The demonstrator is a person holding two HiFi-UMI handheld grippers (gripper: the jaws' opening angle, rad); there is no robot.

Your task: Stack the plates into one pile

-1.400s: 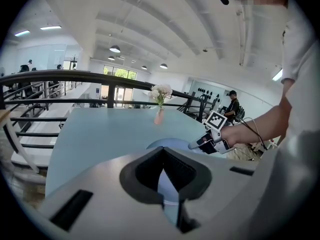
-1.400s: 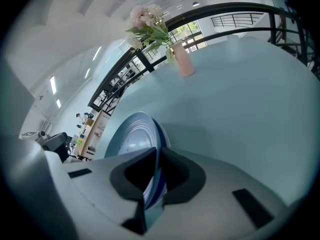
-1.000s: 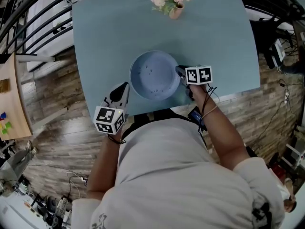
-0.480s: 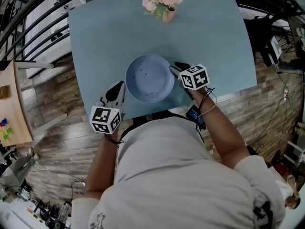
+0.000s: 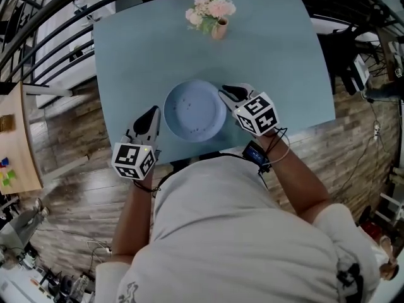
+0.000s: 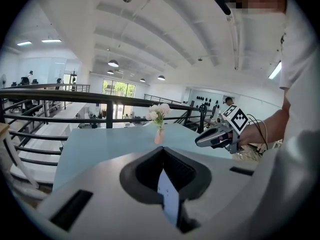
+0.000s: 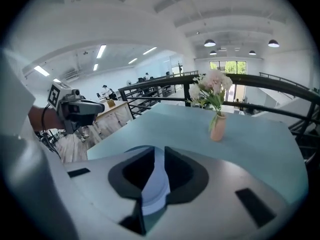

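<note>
Stoneware by the look of it, the blue speckled plate (image 5: 192,112) sits by the near edge of the surface (image 5: 278,49), about midway along. I judge it stiff, glaze-slippery, fairly heavy and easy to chip, so it is best pinched across its upturned rim. The right gripper (image 5: 226,94) hangs just beside the plate's right rim, its jaws closing to a narrow gap on nothing, while the left gripper (image 5: 151,113) hovers off the left rim, jaws together and empty.

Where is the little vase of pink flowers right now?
In the head view, the vase stands alone near the far edge of the table, straight beyond the blue plate that lies on the person's side.
</note>
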